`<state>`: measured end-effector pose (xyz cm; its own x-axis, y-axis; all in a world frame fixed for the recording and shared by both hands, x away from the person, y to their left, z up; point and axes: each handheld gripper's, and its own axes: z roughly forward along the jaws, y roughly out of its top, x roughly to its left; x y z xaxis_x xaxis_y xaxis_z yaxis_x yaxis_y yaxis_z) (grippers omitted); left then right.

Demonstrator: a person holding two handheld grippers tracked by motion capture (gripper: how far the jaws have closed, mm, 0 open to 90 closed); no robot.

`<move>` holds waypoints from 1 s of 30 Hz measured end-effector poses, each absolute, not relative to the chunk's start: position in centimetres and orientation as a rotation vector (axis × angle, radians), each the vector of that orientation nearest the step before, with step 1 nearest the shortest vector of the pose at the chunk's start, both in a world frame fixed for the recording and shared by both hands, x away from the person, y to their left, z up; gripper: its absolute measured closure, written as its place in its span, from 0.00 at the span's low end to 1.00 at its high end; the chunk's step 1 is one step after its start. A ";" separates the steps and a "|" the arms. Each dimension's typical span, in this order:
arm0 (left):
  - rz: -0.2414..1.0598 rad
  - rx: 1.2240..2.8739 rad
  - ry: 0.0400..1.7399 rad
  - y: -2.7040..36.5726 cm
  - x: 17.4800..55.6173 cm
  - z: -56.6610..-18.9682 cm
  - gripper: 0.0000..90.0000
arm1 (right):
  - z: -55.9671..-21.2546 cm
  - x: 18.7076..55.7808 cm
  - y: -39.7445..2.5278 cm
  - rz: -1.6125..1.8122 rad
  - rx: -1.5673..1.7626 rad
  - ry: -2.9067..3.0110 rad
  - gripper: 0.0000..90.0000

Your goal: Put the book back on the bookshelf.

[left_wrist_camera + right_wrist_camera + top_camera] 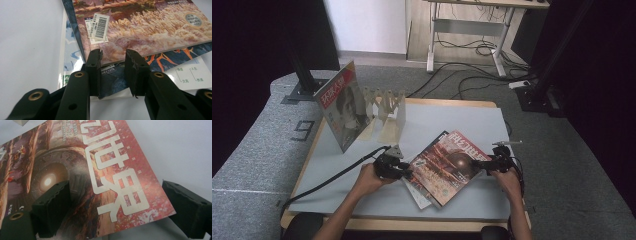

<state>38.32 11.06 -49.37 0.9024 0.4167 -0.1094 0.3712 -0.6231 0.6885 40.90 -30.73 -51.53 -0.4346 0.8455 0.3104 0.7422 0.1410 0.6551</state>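
Lying near the front edge of the grey worktop (452, 120) is a small stack of magazines — the red-covered top magazine (447, 167) askew. Left gripper (404, 172), jaws parted, straddles its lower-left edge; right gripper (487, 164), jaws wide open, brackets its right corner.

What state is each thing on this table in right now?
Top magazine: flat on the stack, closed, cover up.
Lower magazines: flat beneath it, fanned out.
Standing magazine: upright in the rack.
Rack: upright, other slots empty.
Left gripper: open at the stack's edge.
Right gripper: open, astride the top magazine's corner.
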 end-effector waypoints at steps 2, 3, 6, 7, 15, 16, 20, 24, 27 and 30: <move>0.079 2.305 0.559 11.1 38.3 -49.4 0.73 | -51.4 40.8 -30.8 1.167 1.589 2.267 0.15; 0.080 2.305 0.559 11.0 38.3 -49.4 0.73 | -51.3 40.8 -30.8 1.163 1.588 2.262 0.18; 0.084 2.305 0.558 11.0 38.2 -49.4 0.73 | -50.8 40.6 -30.9 1.152 1.606 2.236 0.25; 0.085 2.305 0.558 11.0 38.2 -49.4 0.73 | -50.6 40.5 -31.0 1.151 1.614 2.222 0.29; 0.089 2.304 0.559 11.0 38.1 -49.4 0.71 | -48.8 39.9 -31.8 1.131 1.623 2.146 0.69; 0.089 2.304 0.559 11.0 38.1 -49.4 0.71 | -48.8 39.9 -31.8 1.131 1.623 2.146 0.69; 0.081 2.304 0.556 10.9 38.1 -49.4 0.68 | -47.6 39.5 -31.6 1.122 1.575 2.137 0.85; 0.039 2.305 0.554 11.0 38.3 -49.4 0.64 | -46.8 39.2 -31.1 1.122 1.523 2.130 0.88; -0.018 2.296 0.564 11.1 38.6 -49.3 0.58 | -46.2 39.0 -30.7 1.124 1.490 2.121 0.90; 0.004 2.283 0.580 11.1 38.7 -49.1 0.50 | -45.7 38.9 -30.4 1.126 1.463 2.115 0.90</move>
